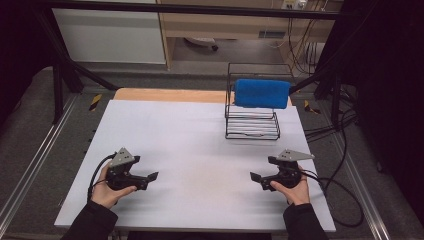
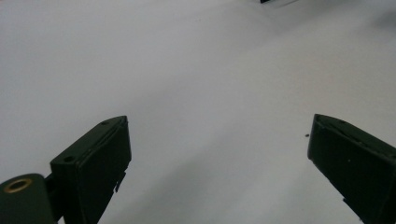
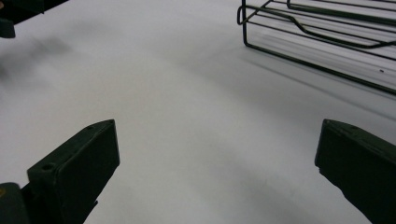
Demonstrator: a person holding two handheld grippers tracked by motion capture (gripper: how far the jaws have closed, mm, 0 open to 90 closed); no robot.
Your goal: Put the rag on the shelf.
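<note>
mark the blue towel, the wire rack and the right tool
blue towel [image 1: 262, 93], high view, middle of its front face, draped on the rack's top.
wire rack [image 1: 251, 131], high view, lower shelf wires.
right tool [image 1: 258, 180], high view, between its open jaw tips.

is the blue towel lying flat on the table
No, the blue towel hangs over the top rail of the black wire rack, raised above the white table.

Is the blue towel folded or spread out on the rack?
Folded: the blue cloth towel sits as a compact thick bundle on the black wire rack's upper tier.
</note>
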